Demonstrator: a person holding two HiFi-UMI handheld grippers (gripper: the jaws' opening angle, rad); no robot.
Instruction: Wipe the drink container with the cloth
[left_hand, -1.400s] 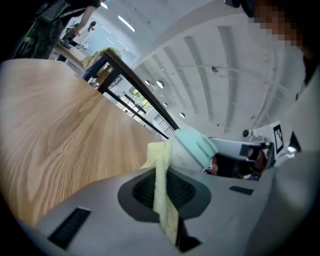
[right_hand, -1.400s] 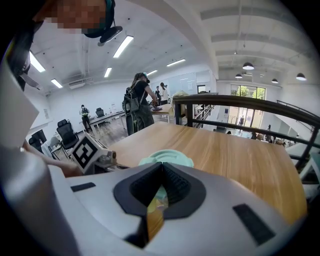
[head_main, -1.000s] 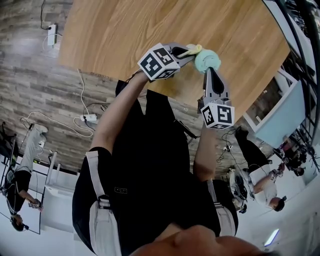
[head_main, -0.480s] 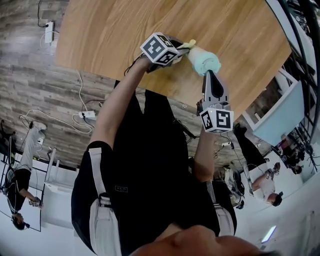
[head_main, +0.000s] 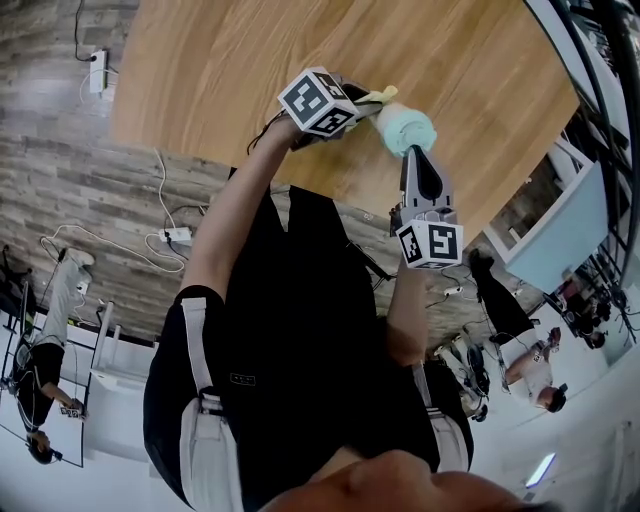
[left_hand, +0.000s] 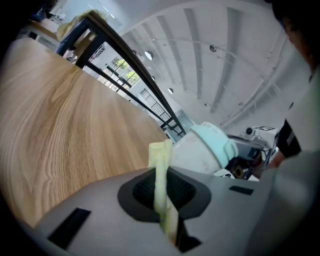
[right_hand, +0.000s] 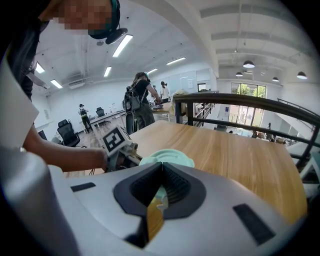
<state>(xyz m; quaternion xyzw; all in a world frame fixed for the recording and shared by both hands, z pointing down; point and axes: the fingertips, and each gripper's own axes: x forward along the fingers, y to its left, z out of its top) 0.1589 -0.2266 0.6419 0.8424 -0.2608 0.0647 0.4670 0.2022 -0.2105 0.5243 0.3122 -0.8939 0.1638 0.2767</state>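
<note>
The drink container (head_main: 404, 128), white with a mint-green lid, is held above the wooden table (head_main: 250, 60) near its front edge. My right gripper (head_main: 413, 153) is shut on it from below. In the right gripper view the mint lid (right_hand: 169, 156) shows just past the shut jaws of the right gripper (right_hand: 161, 169). My left gripper (head_main: 366, 99) is shut on a pale yellow cloth (head_main: 381, 95) that touches the container's side. In the left gripper view the left gripper (left_hand: 162, 175) pinches the cloth (left_hand: 161, 165) into a strip, with the container (left_hand: 204, 150) right behind it.
A black railing (right_hand: 240, 102) runs along the table's far side. Cables and a power strip (head_main: 180, 237) lie on the wood-pattern floor to the left. People stand in the room behind (right_hand: 141, 102), and a pale blue panel (head_main: 560, 240) is at the right.
My left gripper and the cloth have moved a little up, away from me. The container has turned, so its white side now shows beside the lid. My right gripper rose slightly.
</note>
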